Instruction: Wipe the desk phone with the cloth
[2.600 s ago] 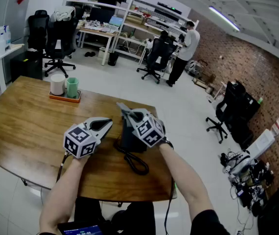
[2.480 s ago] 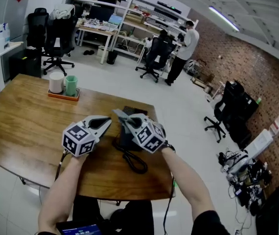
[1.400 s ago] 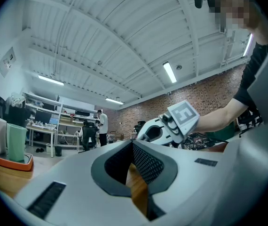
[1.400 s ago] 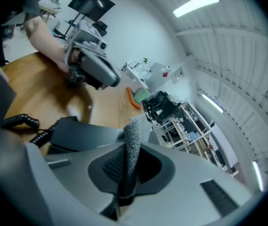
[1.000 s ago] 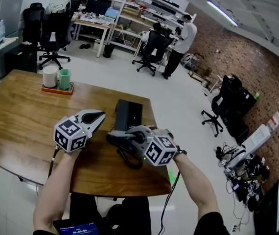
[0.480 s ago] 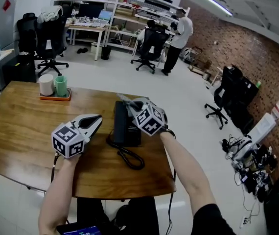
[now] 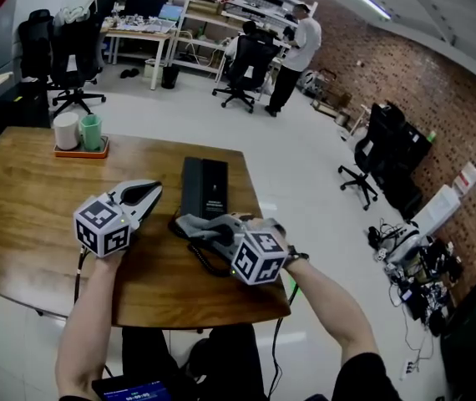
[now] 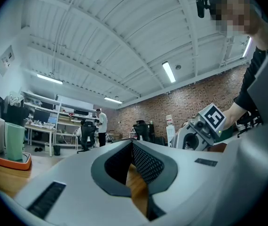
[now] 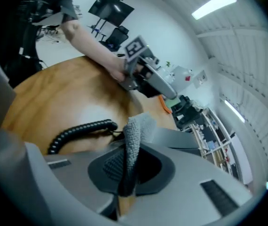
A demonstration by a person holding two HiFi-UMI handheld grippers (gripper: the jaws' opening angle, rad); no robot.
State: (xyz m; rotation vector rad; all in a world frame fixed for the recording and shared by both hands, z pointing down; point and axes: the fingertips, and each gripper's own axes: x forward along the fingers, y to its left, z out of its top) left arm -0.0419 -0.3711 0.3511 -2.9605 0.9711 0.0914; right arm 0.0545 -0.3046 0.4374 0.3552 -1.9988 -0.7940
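A black desk phone (image 7: 205, 187) lies on the wooden table (image 7: 29, 215), and its coiled cord (image 7: 207, 263) loops off the near end. My right gripper (image 7: 209, 233) is shut on a grey cloth (image 7: 193, 223), held at the phone's near end just over the cord. In the right gripper view the cloth (image 9: 137, 133) stands up from between the jaws, and the cord (image 9: 80, 130) lies beyond it. My left gripper (image 7: 148, 193) hovers just left of the phone, jaws together with nothing in them. It also shows in the right gripper view as the left gripper (image 9: 155, 81).
An orange tray (image 7: 79, 150) with a white cup and a green cup sits at the table's far left. The table's right edge runs close beside the phone. Office chairs, desks, shelves and a standing person (image 7: 298, 44) fill the room beyond.
My right gripper has drawn the cloth back from over the phone's far part to its near end by the cord. The left gripper has stayed beside the phone.
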